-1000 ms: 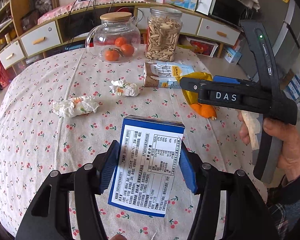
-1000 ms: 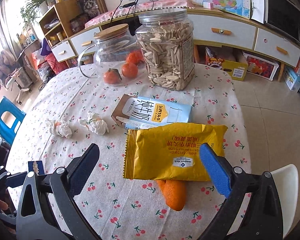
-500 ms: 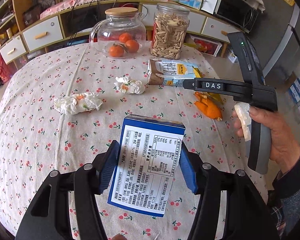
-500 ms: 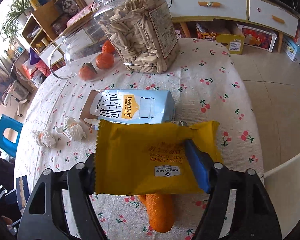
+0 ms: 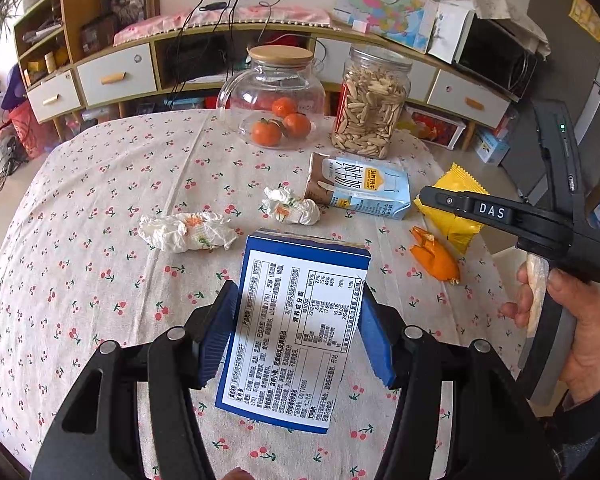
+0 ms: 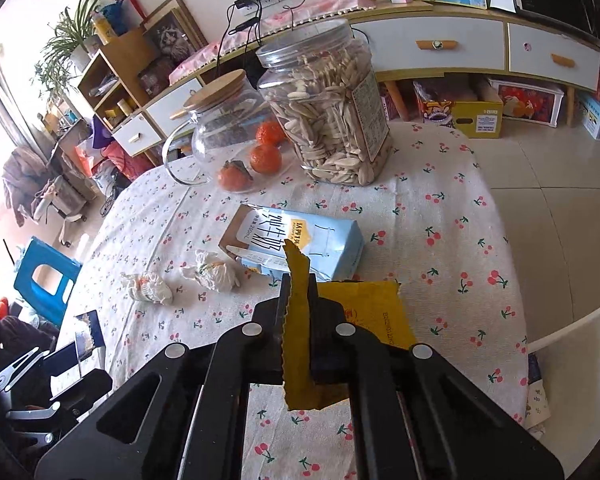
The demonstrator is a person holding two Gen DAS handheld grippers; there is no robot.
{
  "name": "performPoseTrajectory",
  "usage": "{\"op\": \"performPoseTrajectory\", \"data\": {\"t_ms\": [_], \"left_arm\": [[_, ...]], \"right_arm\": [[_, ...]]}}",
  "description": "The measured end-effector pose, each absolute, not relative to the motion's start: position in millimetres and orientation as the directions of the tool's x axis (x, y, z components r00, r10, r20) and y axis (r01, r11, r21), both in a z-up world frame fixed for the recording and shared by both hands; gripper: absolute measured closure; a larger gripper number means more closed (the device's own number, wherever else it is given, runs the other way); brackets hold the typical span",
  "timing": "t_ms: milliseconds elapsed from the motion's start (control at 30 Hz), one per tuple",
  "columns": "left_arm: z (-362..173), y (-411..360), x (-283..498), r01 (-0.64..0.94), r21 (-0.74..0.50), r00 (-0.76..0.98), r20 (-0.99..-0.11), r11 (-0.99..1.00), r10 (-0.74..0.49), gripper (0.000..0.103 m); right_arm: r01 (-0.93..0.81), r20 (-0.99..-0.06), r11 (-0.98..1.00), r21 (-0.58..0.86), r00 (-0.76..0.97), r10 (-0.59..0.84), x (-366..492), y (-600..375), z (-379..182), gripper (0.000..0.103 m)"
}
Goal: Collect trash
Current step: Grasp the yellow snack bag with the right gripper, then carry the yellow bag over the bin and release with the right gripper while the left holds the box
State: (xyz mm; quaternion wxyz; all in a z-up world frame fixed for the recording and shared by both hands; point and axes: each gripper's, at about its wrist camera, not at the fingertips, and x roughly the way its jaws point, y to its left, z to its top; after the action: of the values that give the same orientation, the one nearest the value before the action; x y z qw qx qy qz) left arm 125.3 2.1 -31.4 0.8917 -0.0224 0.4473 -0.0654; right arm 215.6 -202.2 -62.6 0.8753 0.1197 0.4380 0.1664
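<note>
Already the left gripper (image 5: 296,336) clamps the blue-edged printed carton (image 5: 296,320) and the right gripper (image 6: 298,312) pinches the crinkled yellow foil wrapper (image 6: 364,316); two crumpled white tissues (image 5: 188,232) wait at ten o'clock.

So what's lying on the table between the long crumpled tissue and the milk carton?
A smaller crumpled tissue wad lies between the long tissue and the milk carton, close beside the carton; the left wrist view shows it best.

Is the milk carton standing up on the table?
No, the milk carton lies flat on its side on the table, beside the crumpled tissues.
</note>
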Motion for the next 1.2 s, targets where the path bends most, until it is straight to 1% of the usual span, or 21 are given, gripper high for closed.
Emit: {"op": "performPoseTrajectory", "data": {"t_ms": [333,533,800,967,1200], "left_arm": [[-13.5,11.8,122.2,0.031,-0.112,0.675,-0.731,0.993,-0.104,0.045],[-6.6,17.0,120.1,-0.018,-0.131,0.712,-0.698,0.991,-0.079,0.045],[1.8,9.0,111.8,-0.029,-0.122,0.753,-0.655,0.992,-0.059,0.045],[3.0,2.6,104.2,-0.038,-0.137,0.762,-0.645,0.990,-0.059,0.045],[11.6,-19.6,92.4,-0.021,-0.140,0.794,-0.604,0.990,-0.069,0.045]], "right_arm": [[-0.286,-0.645,0.875,0.391,0.594,0.482,178.5,-189.6,-24.7,0.098],[-0.351,-0.593,0.856,0.379,0.619,0.516,152.5,-183.8,-1.0,0.098],[-0.391,-0.576,0.853,0.345,0.629,0.521,130.2,-184.8,11.1,0.098],[-0.388,-0.567,0.860,0.331,0.647,0.510,120.4,-195.9,15.5,0.098],[-0.365,-0.552,0.874,0.320,0.678,0.485,109.5,-221.6,22.0,0.098]]}}
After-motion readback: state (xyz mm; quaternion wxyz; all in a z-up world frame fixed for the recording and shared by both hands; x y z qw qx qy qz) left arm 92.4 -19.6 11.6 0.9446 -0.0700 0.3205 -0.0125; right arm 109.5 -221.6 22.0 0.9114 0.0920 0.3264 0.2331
